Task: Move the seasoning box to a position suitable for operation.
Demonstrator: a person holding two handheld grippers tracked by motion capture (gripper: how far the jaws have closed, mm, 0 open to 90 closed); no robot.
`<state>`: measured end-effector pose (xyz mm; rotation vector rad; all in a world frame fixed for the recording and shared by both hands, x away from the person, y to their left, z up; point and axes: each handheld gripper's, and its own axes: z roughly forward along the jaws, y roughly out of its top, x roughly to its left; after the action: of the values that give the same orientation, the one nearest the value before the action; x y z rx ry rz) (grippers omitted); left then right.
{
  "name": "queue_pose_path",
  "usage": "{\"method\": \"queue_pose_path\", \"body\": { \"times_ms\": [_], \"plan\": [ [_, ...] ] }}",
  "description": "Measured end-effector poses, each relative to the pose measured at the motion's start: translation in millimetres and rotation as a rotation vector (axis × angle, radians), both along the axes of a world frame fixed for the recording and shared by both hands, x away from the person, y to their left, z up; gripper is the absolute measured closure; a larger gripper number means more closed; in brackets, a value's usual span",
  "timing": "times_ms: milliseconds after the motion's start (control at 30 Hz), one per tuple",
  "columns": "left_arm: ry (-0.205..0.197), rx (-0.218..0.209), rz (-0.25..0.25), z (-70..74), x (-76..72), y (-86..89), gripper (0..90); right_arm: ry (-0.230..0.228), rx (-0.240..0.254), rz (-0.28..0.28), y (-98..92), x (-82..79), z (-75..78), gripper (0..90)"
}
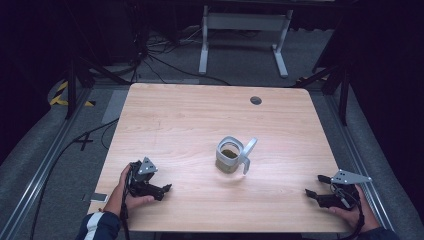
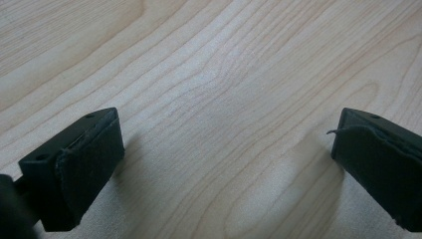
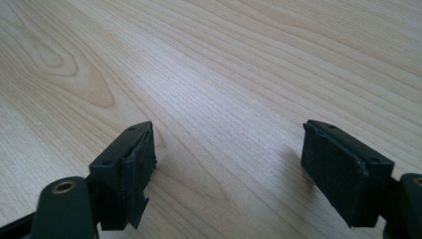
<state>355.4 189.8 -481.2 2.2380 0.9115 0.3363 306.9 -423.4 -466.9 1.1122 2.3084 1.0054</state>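
A pale grey cup (image 1: pixel 229 156) with something olive-brown inside stands just right of the table's middle. A pale handle-like piece (image 1: pixel 248 154) leans at its right side. My left gripper (image 1: pixel 164 191) rests near the front left of the table, held by a hand, with its jaws pointing right. In the left gripper view it (image 2: pixel 226 134) is open over bare wood. My right gripper (image 1: pixel 316 185) lies near the front right edge, pointing left. In the right gripper view it (image 3: pixel 229 134) is open, with nothing between its fingers. Both grippers are well apart from the cup.
The wooden table (image 1: pixel 190 115) has a dark round cable hole (image 1: pixel 256 100) at the back right. Beyond it, a white table frame (image 1: pixel 245 35) and cables (image 1: pixel 160 60) lie on the grey floor. A small pale object (image 1: pixel 98 197) sits by the table's front left edge.
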Motion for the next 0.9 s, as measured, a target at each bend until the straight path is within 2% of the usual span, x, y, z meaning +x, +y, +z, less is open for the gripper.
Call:
{"method": "queue_pose_path", "body": {
  "times_ms": [167,267,400,433,467,500,600,800,900],
  "plan": [
    [-0.002,-0.001,0.006,-0.1,-0.8,1.0,0.7,0.005,-0.002,-0.002,0.1,0.2,0.6,22.6],
    [-0.010,-0.005,0.005,-0.6,-0.8,1.6,1.1,0.013,-0.007,-0.008,-0.4,0.0,2.4,28.0],
    [-0.011,-0.014,0.013,-1.0,-1.5,1.7,1.5,0.011,-0.010,-0.017,-2.2,-0.4,4.6,42.4],
    [-0.011,-0.014,0.013,-1.0,-1.5,1.8,1.5,0.013,-0.005,-0.025,-2.9,-0.6,5.2,48.7],
    [-0.010,-0.014,0.013,-1.0,-1.5,1.8,1.5,0.015,-0.001,-0.019,-3.6,-0.7,5.9,57.8],
    [-0.011,-0.014,0.013,-1.0,-1.5,1.8,1.6,0.018,0.011,0.007,-4.9,-0.4,6.6,62.8],
    [-0.012,-0.013,0.014,-0.9,-1.5,1.8,1.6,0.009,0.021,0.016,-2.4,-0.4,9.2,74.3],
    [-0.011,-0.013,0.014,-0.9,-1.5,1.8,1.6,-0.037,0.038,0.015,2.0,-0.5,18.4,87.6],
    [-0.006,-0.014,0.014,-0.8,-1.5,2.1,1.9,-0.054,0.042,0.026,3.1,-0.8,21.8,89.2]
  ]
}}
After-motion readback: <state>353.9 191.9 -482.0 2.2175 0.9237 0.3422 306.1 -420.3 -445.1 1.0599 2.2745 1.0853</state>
